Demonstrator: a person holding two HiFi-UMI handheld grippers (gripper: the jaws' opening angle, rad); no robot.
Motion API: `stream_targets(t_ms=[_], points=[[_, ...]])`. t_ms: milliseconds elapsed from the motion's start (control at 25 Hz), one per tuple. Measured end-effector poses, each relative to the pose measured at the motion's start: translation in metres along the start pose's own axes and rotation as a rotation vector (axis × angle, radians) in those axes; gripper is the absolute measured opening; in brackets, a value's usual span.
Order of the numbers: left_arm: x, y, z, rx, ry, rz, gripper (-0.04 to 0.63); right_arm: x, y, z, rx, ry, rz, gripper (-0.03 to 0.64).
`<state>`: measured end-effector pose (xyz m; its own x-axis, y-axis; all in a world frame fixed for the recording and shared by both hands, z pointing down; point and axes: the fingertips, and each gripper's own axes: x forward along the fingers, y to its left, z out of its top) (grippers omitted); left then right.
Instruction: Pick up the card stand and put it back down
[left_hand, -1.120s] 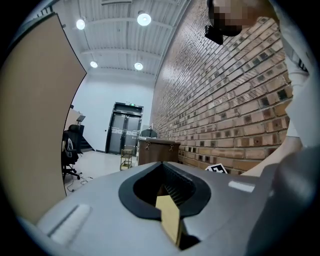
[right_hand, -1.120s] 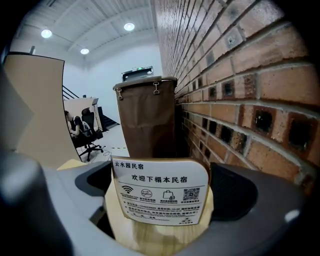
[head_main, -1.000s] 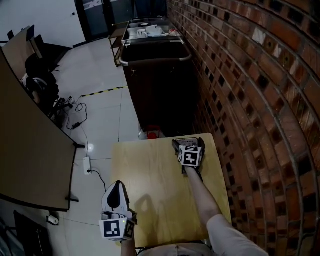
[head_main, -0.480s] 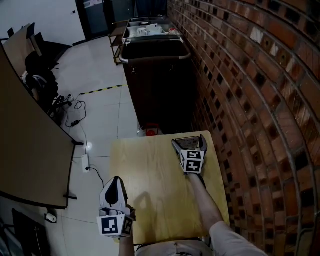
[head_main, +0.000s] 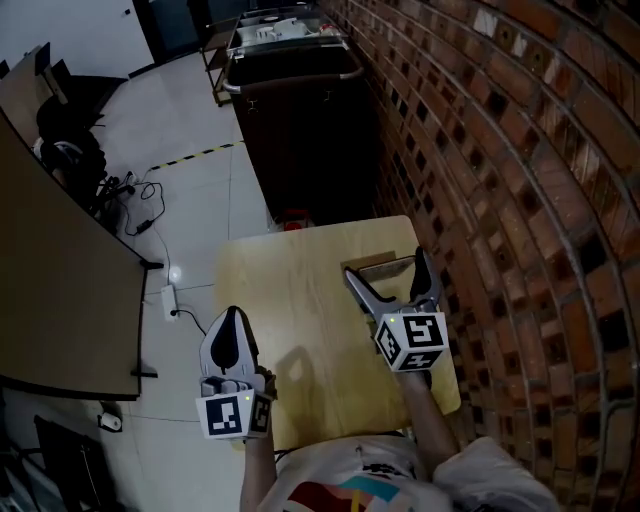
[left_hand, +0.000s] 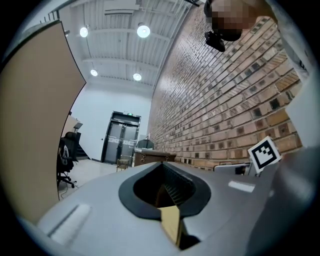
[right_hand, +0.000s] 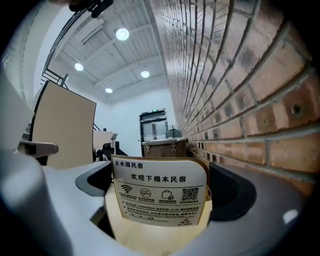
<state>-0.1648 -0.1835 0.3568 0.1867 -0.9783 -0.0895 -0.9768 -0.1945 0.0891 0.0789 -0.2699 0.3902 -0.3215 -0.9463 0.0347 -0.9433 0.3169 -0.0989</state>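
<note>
Resting on the light wooden desk (head_main: 300, 310), two hand-held grippers and one card stand.

Item 1: card stand (right_hand: 159, 192). A pale card printed with a heading, a row of small icons and a square code, on a tan backing. It sits upright, leaning a little, over the desk's far right corner, set back from the far edge and close to the right edge. Whether its foot touches the desktop cannot be told.

Item 2: right gripper (head_main: 384, 264). It reaches along the right edge toward the far right corner. Its jaws are spread wide and closed onto the card stand, one pad at each side edge of the card. The marker cube faces up behind the jaws, and the forearm runs back to the near edge.

Item 3: left gripper (head_main: 232, 320). It lies at the left edge, toward the near left corner, pointing to the far edge. Its jaws are brought together with nothing between them. It is well apart from the card stand.

Item 4: brick wall (head_main: 500, 150), running close along the desk's right edge.
</note>
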Motion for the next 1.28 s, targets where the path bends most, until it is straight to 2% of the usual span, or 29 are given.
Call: stream_targets(t_ms=[280,920,1120,1280], points=[[-0.003,-0.017,0.006,0.029,-0.012,-0.051,0.005,-0.056,0.023,0.024,0.037,-0.055,0.033,0.574],[-0.013,-0.026,0.016,0.020,-0.040,-0.039,0.005,-0.081,0.031,0.031,0.026,-0.061,0.046,0.574],[-0.018,-0.030,0.015,0.063,-0.031,-0.056,0.005,-0.085,0.031,0.034,0.028,-0.070,0.050,0.574],[-0.019,-0.031,0.029,0.059,-0.095,-0.044,0.005,-0.087,0.031,0.035,0.030,-0.074,0.054,0.574]])
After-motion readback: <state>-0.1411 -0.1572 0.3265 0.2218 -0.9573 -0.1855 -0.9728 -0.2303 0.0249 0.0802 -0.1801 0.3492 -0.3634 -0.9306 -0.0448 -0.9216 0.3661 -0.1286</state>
